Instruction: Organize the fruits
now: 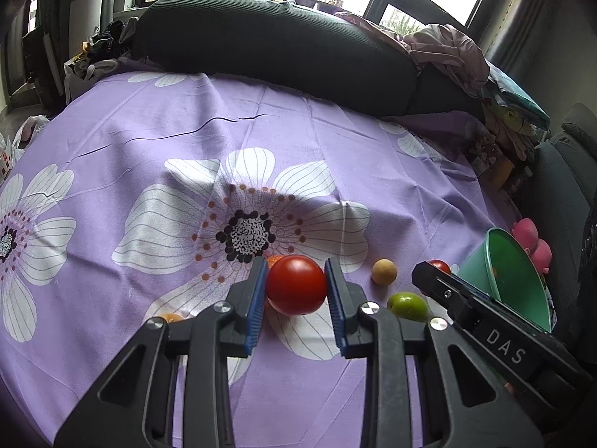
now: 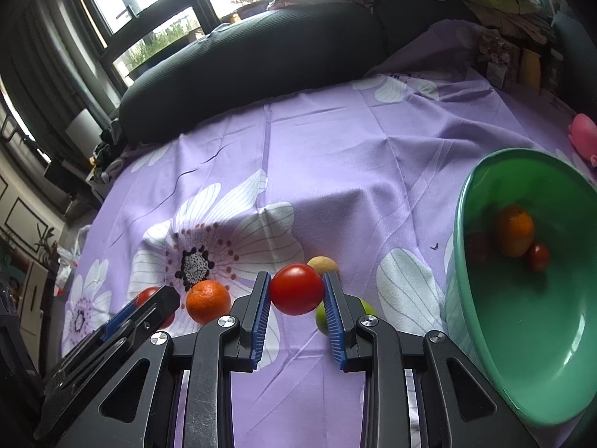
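Two tomatoes are clamped, one per tool, above a bed covered by a purple floral sheet (image 1: pixel 156 119).

Hidden or unclear items, largest first: the dark bolster (image 1: pixel 268 41) at the far edge blocks the lower window area. The green bowl (image 2: pixel 485 328) at the right is tilted toward the camera and cut off by the frame edge in the right wrist view; inside it lie an orange fruit (image 2: pixel 514 229), a small red fruit (image 2: pixel 538 257) and a dim reddish shape too blurred to identify. An orange (image 2: pixel 208 301) on the sheet is almost fully hidden behind the left tool's finger in the left wrist view. A green fruit (image 1: pixel 407 306) is half covered by the right tool's finger in the right wrist view. A beige round fruit (image 1: pixel 384 271) sits just beyond it, partly behind the tomato in that view. A pink toy (image 1: pixel 530 239) lies at the far right, behind the bowl.

Left hand-held gripper (image 1: pixel 296 291): blue pads pressed against both sides of a large tomato (image 1: pixel 296 285). Right hand-held gripper (image 2: pixel 296 295): pads closed on a second tomato (image 2: pixel 296 288), just left of the bowl.
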### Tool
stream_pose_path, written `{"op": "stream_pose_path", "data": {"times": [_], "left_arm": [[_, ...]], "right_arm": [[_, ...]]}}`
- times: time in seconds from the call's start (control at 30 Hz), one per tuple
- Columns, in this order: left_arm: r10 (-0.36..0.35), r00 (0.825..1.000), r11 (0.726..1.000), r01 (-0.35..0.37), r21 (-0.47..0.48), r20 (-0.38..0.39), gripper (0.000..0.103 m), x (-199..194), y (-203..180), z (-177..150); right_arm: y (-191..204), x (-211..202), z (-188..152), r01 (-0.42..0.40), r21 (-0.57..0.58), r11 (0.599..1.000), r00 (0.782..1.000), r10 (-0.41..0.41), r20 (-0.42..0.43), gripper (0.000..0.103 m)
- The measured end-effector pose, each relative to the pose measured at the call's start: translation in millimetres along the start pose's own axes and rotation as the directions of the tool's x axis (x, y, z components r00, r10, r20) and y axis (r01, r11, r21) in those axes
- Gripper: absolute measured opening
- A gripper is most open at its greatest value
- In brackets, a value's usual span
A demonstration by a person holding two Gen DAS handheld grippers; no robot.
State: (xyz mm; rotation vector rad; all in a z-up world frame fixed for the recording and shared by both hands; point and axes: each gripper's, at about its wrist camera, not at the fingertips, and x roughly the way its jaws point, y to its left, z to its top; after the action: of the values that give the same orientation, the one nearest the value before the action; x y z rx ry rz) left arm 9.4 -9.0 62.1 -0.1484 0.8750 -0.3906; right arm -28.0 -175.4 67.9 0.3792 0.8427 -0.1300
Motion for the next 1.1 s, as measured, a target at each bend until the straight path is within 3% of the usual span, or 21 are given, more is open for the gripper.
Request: {"op": "stream_pose_path", "data": {"times": [0.63, 1.1], "left_arm": [[-0.044, 0.998, 0.998, 0.046, -0.038, 0.04, 0.031, -9.6, -3.9, 1.7], [-0.051, 0.997, 0.999, 0.052, -0.011, 0.055, 0.031, -10.8, -17.3, 0.3]], "right_arm": [[-0.7, -8.7, 1.4, 0.033, -0.009, 0.999, 0.999, -0.033, 0.04, 0.03], [-7.3, -20.1, 4.6, 0.056, 0.001, 0.998, 0.995, -0.056, 0.084, 0.03]]}}
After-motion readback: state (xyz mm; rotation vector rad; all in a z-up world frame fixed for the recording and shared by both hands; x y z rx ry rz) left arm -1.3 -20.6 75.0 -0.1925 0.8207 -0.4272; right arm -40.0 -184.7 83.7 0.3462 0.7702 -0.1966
